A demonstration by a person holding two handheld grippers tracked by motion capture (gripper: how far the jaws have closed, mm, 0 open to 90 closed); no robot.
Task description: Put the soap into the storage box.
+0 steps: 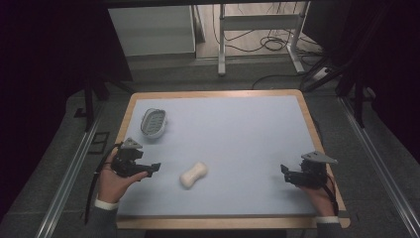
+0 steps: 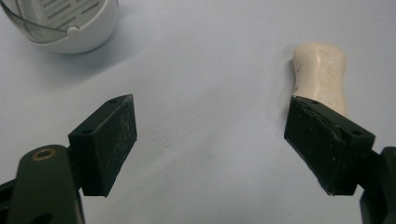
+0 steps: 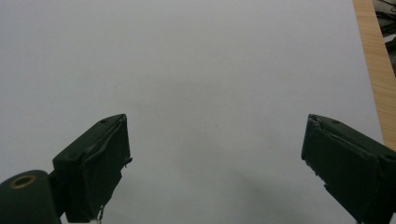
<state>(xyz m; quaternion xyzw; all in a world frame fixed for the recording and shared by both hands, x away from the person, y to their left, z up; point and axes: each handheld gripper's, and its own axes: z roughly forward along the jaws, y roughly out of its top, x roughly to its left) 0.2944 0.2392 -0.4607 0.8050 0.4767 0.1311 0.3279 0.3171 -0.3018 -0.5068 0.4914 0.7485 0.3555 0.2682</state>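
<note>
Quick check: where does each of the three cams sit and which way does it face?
High view: above the person's side, looking forward and down on the table; both hands, left gripper, right gripper.
Left gripper view: on the left gripper, facing soap and soap dish; open jaws.
Right gripper view: on the right gripper, facing bare table; open jaws.
Shared: high and left gripper views both show soap and dish.

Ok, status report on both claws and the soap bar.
Left claw open, empty, beside soap bar. Right claw open, empty. Soap dish apart. Path clear.

Cream waisted soap bar (image 1: 193,174) flat on mat; white soap dish (image 1: 153,123) well apart
</note>
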